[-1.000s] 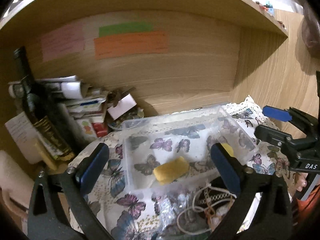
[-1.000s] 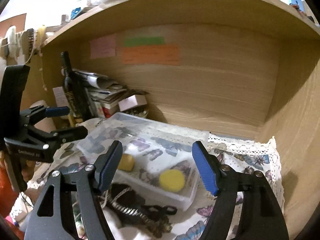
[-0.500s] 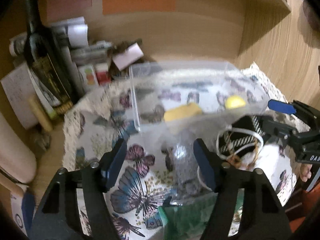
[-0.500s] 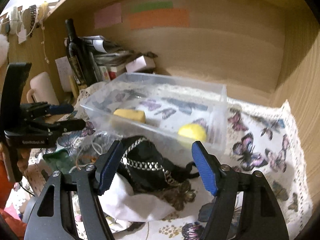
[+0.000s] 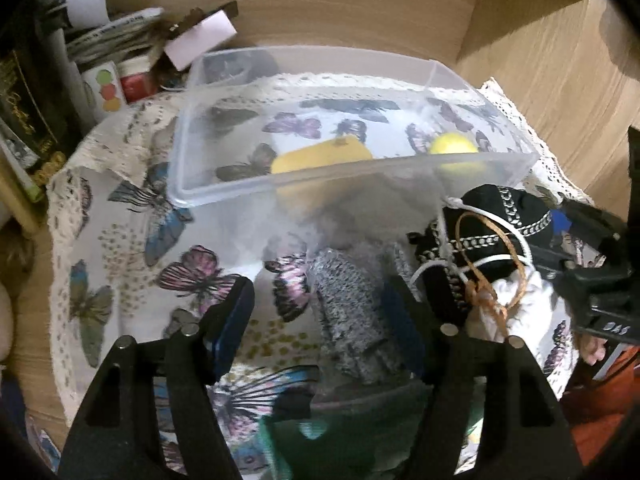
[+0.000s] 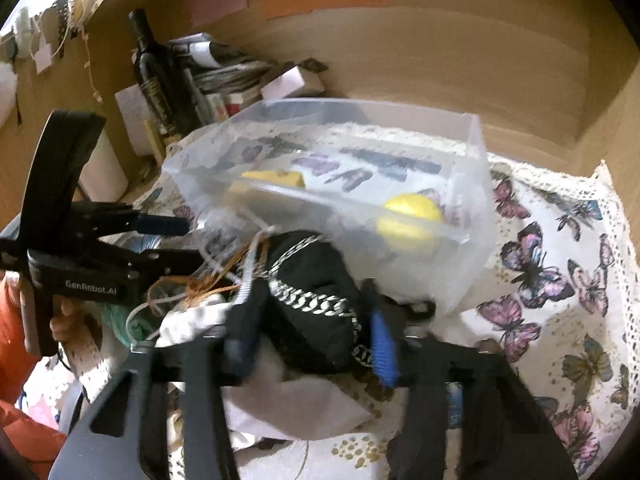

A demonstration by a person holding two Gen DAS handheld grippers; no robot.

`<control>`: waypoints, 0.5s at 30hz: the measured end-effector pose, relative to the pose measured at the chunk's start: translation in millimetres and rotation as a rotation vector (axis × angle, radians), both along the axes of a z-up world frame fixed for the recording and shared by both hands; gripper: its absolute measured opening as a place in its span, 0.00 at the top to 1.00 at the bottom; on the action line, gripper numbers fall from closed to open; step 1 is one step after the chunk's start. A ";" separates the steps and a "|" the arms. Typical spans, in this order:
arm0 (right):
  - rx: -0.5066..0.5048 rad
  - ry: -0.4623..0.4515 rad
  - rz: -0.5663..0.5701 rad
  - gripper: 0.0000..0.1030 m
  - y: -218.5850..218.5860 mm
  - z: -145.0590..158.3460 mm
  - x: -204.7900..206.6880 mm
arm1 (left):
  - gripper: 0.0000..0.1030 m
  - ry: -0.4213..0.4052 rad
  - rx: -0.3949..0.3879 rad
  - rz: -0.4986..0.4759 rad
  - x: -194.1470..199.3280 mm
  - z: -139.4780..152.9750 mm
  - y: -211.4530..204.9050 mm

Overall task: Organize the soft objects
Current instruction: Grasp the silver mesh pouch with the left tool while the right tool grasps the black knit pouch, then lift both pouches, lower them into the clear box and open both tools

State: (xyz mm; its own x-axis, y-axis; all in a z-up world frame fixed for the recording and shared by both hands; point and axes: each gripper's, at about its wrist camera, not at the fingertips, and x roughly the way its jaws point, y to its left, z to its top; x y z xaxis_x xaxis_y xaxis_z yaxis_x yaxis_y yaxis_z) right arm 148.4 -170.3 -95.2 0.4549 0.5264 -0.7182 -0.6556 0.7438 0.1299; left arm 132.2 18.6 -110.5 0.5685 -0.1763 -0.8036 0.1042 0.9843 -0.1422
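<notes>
A clear plastic box (image 5: 224,192) (image 6: 472,184) stands on the butterfly cloth and holds a yellow block (image 5: 320,156) (image 6: 276,178) and a yellow ball (image 5: 454,146) (image 6: 412,212). In front of it lies a heap of soft things: a grey speckled knit piece (image 5: 352,304), a black pouch with a chain (image 5: 492,224) (image 6: 312,296), white cloth (image 6: 280,400) and green fabric (image 5: 320,440). My left gripper (image 5: 320,316) is open around the grey piece. My right gripper (image 6: 312,336) is open, its fingers on either side of the black pouch.
A dark bottle (image 6: 154,76), stacked papers and small boxes (image 5: 120,52) crowd the shelf's back left. The wooden back wall (image 6: 440,48) and right side wall (image 5: 560,60) close the shelf. Bare butterfly cloth (image 6: 560,280) lies to the right.
Both grippers have come down and forward onto the heap. The left one now brackets the grey piece and the right one brackets the black pouch, with narrower gaps.
</notes>
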 end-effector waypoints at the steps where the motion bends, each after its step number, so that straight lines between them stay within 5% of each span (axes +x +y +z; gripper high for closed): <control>1: -0.006 -0.004 0.002 0.75 -0.2 -1.4 -1.9 | 0.34 0.005 -0.012 -0.002 0.2 -0.5 -0.1; 5: 0.013 -0.043 -0.007 0.86 -5.9 5.1 -8.2 | 0.42 0.005 -0.037 -0.014 1.2 -0.9 -5.2; 7: 0.023 -0.074 -0.022 0.87 -9.4 11.3 -10.3 | 0.61 0.012 -0.069 -0.042 1.6 -2.7 -7.7; 15: 0.046 -0.163 -0.069 0.87 -27.0 40.0 -15.1 | 0.83 -0.041 -0.078 -0.037 -9.6 9.0 -9.0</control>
State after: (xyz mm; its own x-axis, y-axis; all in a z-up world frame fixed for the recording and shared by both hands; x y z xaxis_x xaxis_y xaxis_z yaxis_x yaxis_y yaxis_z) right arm 133.3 -197.3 -55.2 0.6001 0.5201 -0.6078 -0.6180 0.7838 0.0606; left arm 122.6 9.7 -101.5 0.5924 -0.2590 -0.7629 0.1474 0.9658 -0.2134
